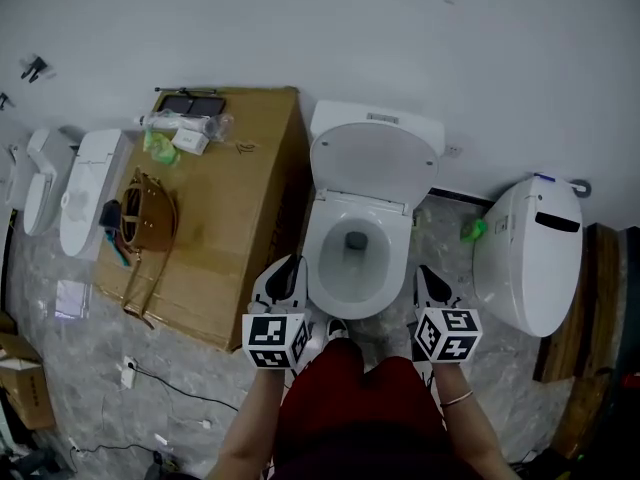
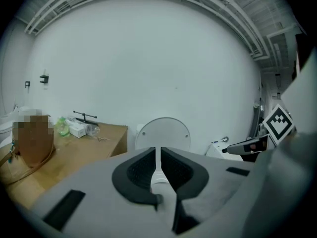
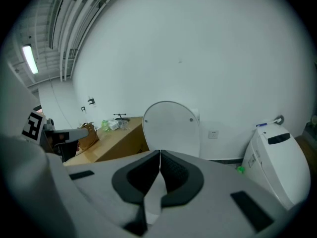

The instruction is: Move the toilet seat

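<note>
The white toilet (image 1: 352, 280) stands in the middle of the head view, its bowl uncovered. Its round lid and seat (image 1: 373, 163) are raised and lean back against the tank; they also show upright in the left gripper view (image 2: 163, 133) and in the right gripper view (image 3: 171, 128). My left gripper (image 1: 290, 270) hovers by the bowl's front left rim, jaws shut with nothing between them (image 2: 158, 155). My right gripper (image 1: 428, 276) hovers by the front right rim, also shut and empty (image 3: 160, 157). Neither touches the toilet.
A large cardboard box (image 1: 240, 218) lies left of the toilet with a brown handbag (image 1: 145, 223) and small packets on it. Another white toilet (image 1: 530, 253) stands to the right, more white fixtures (image 1: 90, 188) at far left. Cables run over the marble floor.
</note>
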